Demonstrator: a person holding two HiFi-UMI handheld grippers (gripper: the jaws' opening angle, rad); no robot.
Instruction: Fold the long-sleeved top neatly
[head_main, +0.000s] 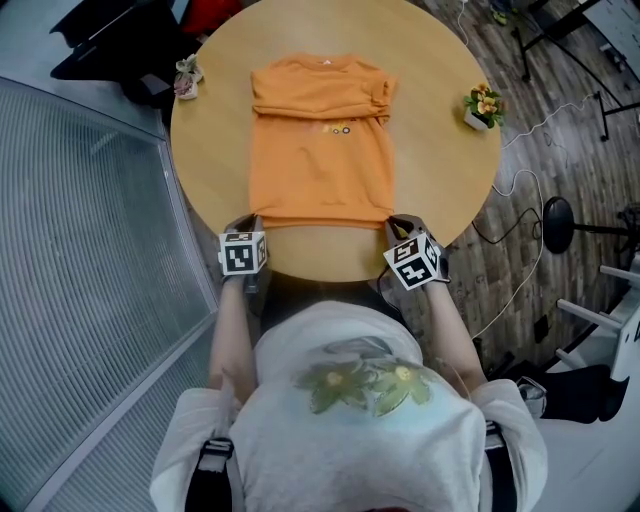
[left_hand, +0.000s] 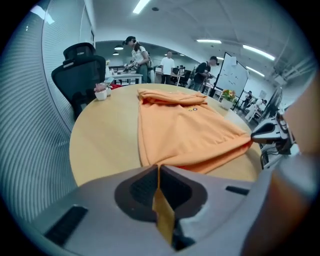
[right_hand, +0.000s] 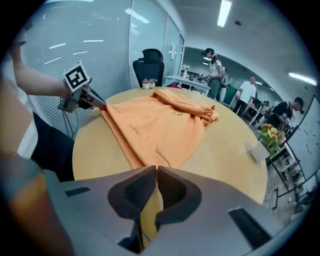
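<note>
An orange long-sleeved top (head_main: 320, 150) lies flat on the round wooden table (head_main: 430, 160), collar at the far side, both sleeves folded in across the chest. My left gripper (head_main: 249, 224) is at the hem's near left corner, shut on the fabric. In the left gripper view the jaws (left_hand: 157, 167) pinch a strip of orange cloth, and the top (left_hand: 185, 130) stretches away from them. My right gripper (head_main: 396, 228) is shut on the near right hem corner. The right gripper view shows cloth pinched in its jaws (right_hand: 156, 169) and the top (right_hand: 160, 125) beyond.
A small flower pot (head_main: 483, 105) stands at the table's right edge, and a little white pot (head_main: 187, 78) at the far left edge. A ribbed glass wall runs along the left. A black chair (left_hand: 82, 70) stands beyond the table. Cables and a stool base (head_main: 557, 215) lie on the floor.
</note>
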